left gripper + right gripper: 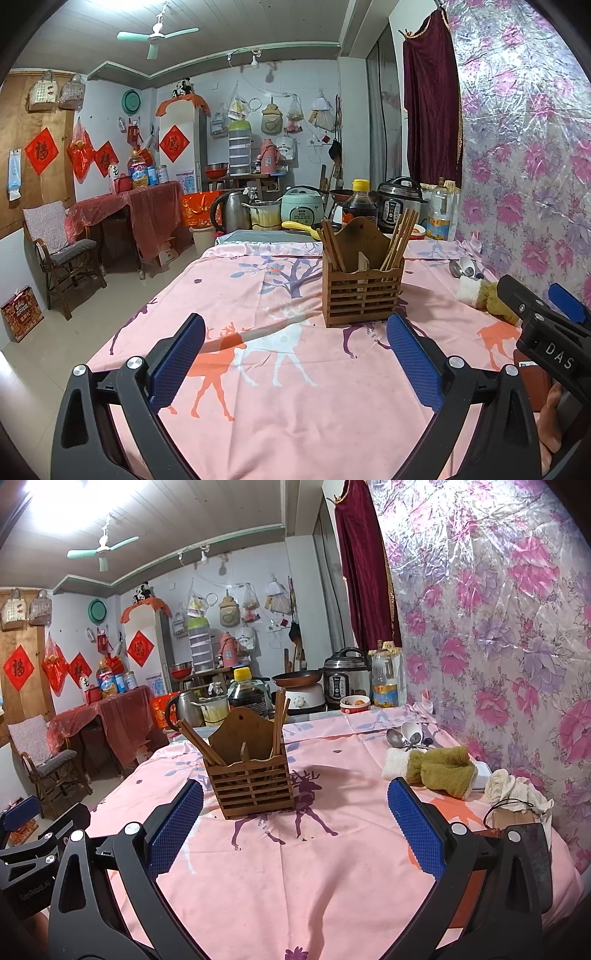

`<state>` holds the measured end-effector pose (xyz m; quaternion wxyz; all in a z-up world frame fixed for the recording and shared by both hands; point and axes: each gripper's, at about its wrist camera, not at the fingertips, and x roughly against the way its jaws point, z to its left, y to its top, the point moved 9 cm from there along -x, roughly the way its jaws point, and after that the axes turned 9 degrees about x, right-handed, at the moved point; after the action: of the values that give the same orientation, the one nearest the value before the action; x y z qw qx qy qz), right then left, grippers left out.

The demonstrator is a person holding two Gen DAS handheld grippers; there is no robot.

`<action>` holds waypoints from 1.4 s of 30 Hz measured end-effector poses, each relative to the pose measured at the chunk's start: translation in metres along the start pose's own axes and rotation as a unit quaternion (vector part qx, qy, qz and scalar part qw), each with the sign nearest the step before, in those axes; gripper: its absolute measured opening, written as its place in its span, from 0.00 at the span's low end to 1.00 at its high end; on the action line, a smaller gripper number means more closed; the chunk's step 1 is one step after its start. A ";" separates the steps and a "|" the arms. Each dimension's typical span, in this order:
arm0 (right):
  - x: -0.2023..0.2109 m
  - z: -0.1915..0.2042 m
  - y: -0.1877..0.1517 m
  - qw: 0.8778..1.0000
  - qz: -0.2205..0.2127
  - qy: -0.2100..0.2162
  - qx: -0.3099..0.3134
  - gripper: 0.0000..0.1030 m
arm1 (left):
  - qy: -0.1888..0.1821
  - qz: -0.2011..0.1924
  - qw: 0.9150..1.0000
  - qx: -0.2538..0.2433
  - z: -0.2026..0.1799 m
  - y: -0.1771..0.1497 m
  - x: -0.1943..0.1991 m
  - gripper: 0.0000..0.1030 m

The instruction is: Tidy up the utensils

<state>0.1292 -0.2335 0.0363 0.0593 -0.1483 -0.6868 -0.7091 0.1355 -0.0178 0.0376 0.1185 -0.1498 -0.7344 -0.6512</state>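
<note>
A slatted wooden utensil holder (362, 284) (251, 779) stands upright on the pink deer-print tablecloth (258, 369) (295, 886). Several wooden chopsticks (400, 236) (279, 716) stand in its left and right compartments. Several metal and white spoons (404, 736) (463, 267) lie on the cloth by the floral wall, behind an olive-green towel (443, 770). My left gripper (295, 354) is open and empty, just short of the holder. My right gripper (295, 819) is open and empty, also just short of it. The right gripper's body shows at the left wrist view's right edge (535, 325).
A white cloth (513, 786) and a dark cleaver on a wooden block (532, 845) lie at the table's right edge. A soy sauce bottle (247, 696), kettle (186, 709), pans and cookers (347, 679) crowd the counter behind. A chair (62, 251) stands left.
</note>
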 end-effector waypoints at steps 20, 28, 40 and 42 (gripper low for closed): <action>0.000 0.000 0.001 1.000 0.000 0.000 -0.001 0.93 | -0.002 0.003 1.000 0.000 -0.003 -0.002 0.000 0.94; 0.001 0.000 0.001 1.000 0.000 0.000 -0.002 0.93 | -0.003 0.000 1.000 -0.007 -0.006 -0.005 0.001 0.94; 0.001 -0.001 0.002 1.000 0.001 0.000 -0.002 0.93 | -0.004 0.003 1.000 -0.004 -0.004 -0.007 0.000 0.94; 0.001 -0.001 0.002 1.000 0.001 0.000 -0.003 0.93 | -0.007 0.003 1.000 -0.007 -0.005 -0.006 0.000 0.94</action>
<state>0.1288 -0.2343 0.0381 0.0597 -0.1491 -0.6842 -0.7114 0.1329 -0.0235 0.0328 0.1147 -0.1572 -0.7301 -0.6550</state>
